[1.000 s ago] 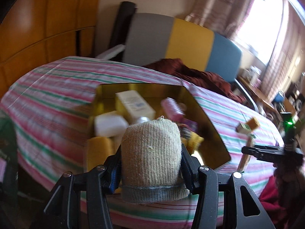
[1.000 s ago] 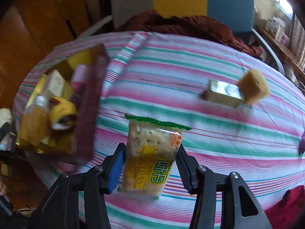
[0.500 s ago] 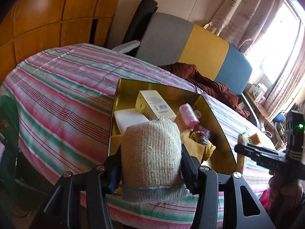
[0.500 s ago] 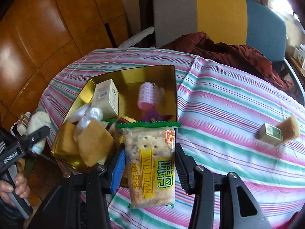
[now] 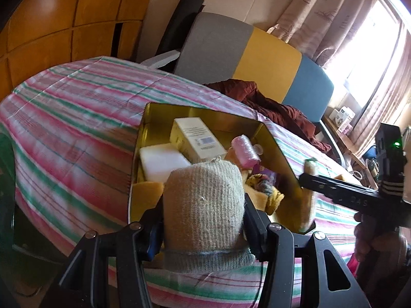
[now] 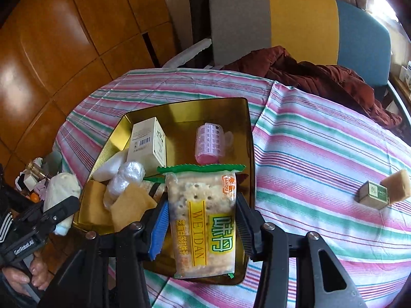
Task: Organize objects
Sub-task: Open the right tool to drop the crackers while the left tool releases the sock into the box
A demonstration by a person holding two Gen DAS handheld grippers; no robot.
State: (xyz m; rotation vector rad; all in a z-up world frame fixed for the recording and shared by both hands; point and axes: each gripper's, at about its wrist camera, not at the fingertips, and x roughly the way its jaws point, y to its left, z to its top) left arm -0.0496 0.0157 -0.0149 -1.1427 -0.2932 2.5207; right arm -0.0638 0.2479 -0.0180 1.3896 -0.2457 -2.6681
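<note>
Two loads held over gold tin (image 6: 250, 138). Left gripper (image 5: 204, 227) jaws clamp rolled knit sock (image 5: 204, 205) at tin's near edge: soft, light, compressible; mid-roll grip suits. Right gripper (image 6: 201, 227) jaws pinch cracker packet (image 6: 203, 220) mid-body: slippery film, brittle contents; keep squeeze gentle.

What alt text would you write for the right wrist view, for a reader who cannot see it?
The right gripper holds a cracker packet above a gold tin on a striped tablecloth. The tin contains a white box, a pink roller and sponges. A small green box lies farther right.
</note>
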